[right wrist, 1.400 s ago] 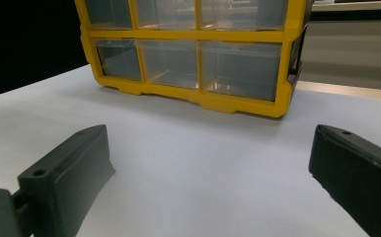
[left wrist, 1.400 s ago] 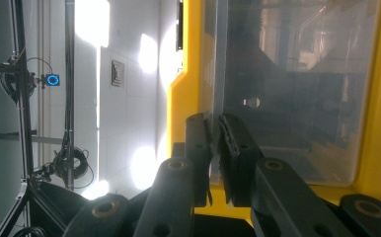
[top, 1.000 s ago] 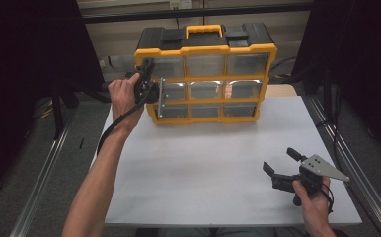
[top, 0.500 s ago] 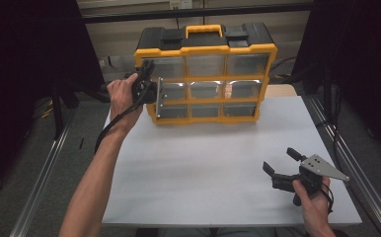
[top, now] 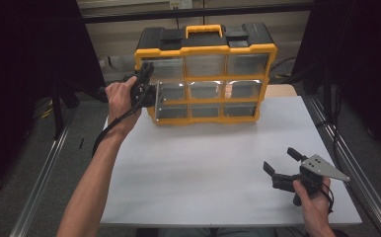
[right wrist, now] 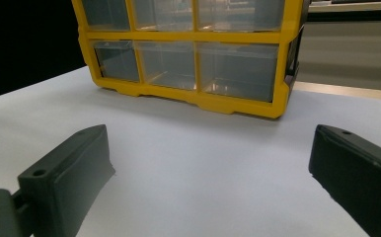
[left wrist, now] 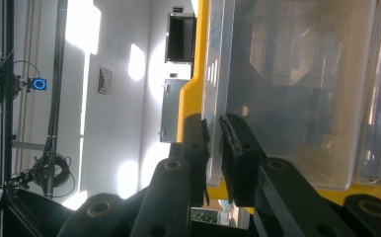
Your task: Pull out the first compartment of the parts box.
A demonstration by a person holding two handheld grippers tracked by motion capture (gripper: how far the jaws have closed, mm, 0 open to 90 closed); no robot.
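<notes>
**Organizer cabinet on white table: left drawer gripped**

Item: yellow-and-black organizer (top: 206, 74) with clear drawers and a yellow top handle, standing upright at the far edge of the white table (top: 213, 173).

Middle-left drawer (top: 171, 92): pulled slightly out of the organizer's front. The left gripper (top: 146, 91), at the organizer's left end, was clamped on this drawer's clear front edge; the left gripper view showed its black pads (left wrist: 238, 148) pressed on either side of the thin plastic wall.

Right gripper (top: 282, 165): near the table's front right corner, well apart from the organizer, jaws spread wide with nothing between them, pointing toward the organizer's lower drawers (right wrist: 188, 64).

Surface: plain white, bare in front of the organizer.

Room: dark curtains (top: 25, 74) to either side of the organizer, metal rails (top: 45, 168) flanking the table, grey floor beneath.
</notes>
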